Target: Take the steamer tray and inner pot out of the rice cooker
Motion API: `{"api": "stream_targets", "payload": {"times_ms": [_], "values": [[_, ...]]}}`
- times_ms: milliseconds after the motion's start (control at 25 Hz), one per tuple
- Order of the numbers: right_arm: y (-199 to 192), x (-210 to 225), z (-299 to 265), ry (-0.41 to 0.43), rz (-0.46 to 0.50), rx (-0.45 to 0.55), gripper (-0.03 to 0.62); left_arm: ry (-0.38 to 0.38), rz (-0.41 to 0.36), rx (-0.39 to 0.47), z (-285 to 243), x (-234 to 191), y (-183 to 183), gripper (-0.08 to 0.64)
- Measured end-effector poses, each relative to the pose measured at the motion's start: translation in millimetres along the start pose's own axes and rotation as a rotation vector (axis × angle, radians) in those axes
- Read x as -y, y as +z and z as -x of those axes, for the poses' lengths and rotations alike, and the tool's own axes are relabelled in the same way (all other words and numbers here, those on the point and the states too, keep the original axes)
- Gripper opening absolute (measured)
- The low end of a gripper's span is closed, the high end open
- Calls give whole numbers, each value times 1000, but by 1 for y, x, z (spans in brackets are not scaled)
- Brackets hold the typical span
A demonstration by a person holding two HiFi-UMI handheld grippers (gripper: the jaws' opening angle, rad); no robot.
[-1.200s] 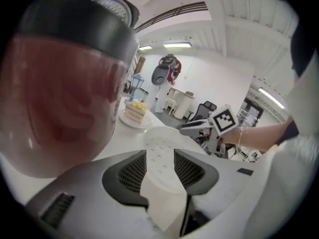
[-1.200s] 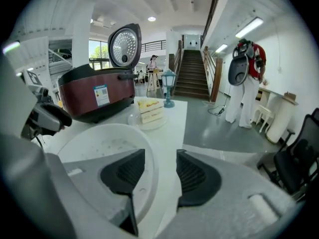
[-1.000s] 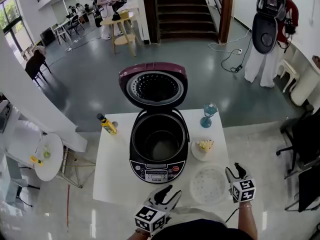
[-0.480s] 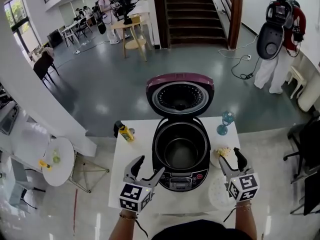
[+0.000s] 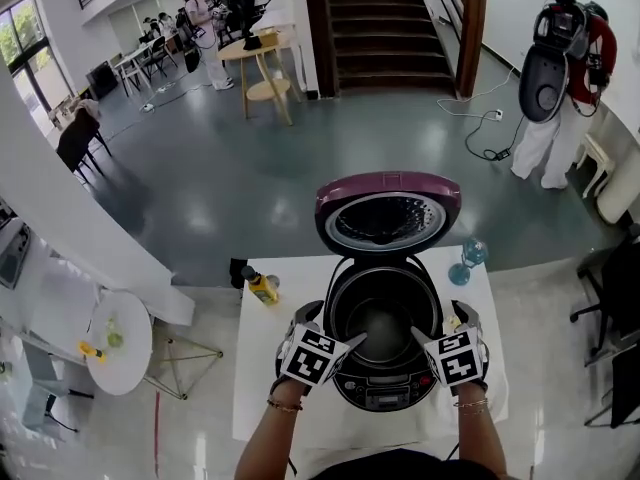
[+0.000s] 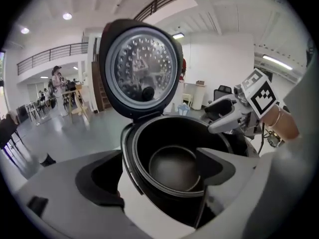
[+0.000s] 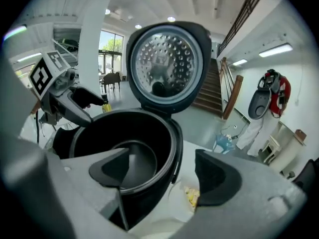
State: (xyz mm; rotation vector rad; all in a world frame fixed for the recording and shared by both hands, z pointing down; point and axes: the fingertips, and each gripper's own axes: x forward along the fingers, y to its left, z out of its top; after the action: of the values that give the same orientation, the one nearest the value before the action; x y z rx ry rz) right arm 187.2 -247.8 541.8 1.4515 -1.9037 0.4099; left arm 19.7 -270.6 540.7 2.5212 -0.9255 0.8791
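As jaws widen, hand-held grippers [image 6: 159, 176] [image 7: 160, 166] astride pot [image 5: 384, 313]

Both arms [image 5: 268, 436] reach forward side by side, with a band on each wrist. The left gripper [image 5: 338, 340] and the right gripper [image 5: 430, 334] tilt down and point in toward each other. Their jaws have just been opening and stand wide apart. Each pair sits over the rim of the inner pot [image 6: 172, 168] — one jaw inside, one outside — and the pads do not press on it.
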Motion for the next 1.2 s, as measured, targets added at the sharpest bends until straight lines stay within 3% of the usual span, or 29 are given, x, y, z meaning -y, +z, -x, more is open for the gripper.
{"api": "stream_targets", "payload": {"times_ms": [400, 600, 680, 800, 920, 1200], "values": [[-1, 5, -63, 13, 76, -281, 400, -34, -31, -267, -50, -30, -21, 456], [-19, 21, -86, -80, 211, -408, 399, 26, -33, -363, -63, -44, -39, 454], [-28, 29, -94, -90, 237, -450, 369, 43, -21, -370, -66, -50, -42, 443], [-27, 26, -95, -56, 217, -438, 309, 28, -13, -360, -67, -50, -39, 366], [-19, 24, -93, -60, 211, -394, 230, 24, -21, -359, -65, -48, -38, 354], [5, 24, -73, -76, 171, -279, 162, 35, 11, -296, -47, -59, -24, 344]]}}
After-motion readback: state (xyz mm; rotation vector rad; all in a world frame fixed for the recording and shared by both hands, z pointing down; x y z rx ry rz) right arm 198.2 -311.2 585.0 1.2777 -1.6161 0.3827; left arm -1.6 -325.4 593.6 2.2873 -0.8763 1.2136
